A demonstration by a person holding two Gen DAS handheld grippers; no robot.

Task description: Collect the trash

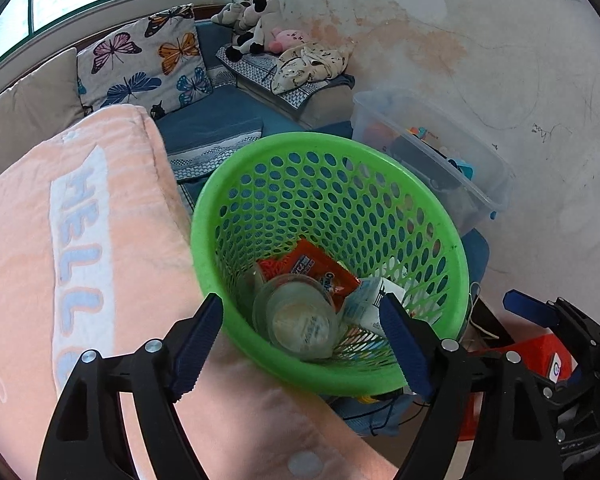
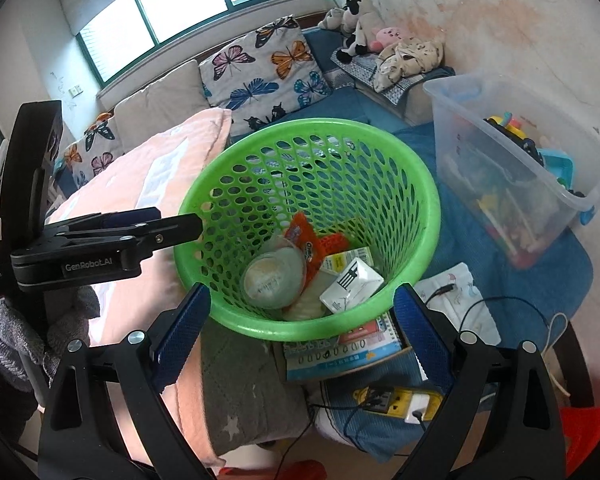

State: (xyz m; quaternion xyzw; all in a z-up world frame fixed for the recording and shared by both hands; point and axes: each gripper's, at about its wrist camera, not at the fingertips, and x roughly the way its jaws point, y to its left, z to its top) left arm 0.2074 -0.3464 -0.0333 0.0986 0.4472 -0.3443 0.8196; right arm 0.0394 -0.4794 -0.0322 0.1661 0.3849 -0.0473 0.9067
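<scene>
Already dropped, a cup (image 1: 298,316), a red wrapper (image 1: 320,270) and a small carton (image 2: 350,280) lie in the green basket (image 1: 420,184). Left hand-held gripper (image 1: 300,344) and right hand-held gripper (image 2: 300,324) are held wide and empty above it. More trash must be found next. Left to right: pink blanket (image 1: 40,240), sofa (image 1: 216,120), toy bin (image 2: 540,128).

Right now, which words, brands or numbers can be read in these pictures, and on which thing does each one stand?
"GenRobot.AI": side of the left tool.
"HELL", the rest hidden: pink blanket.
Orange wrapper: blue brand letters, too blurred to read.
White carton, clear plastic cup, booklet: print too small.
</scene>
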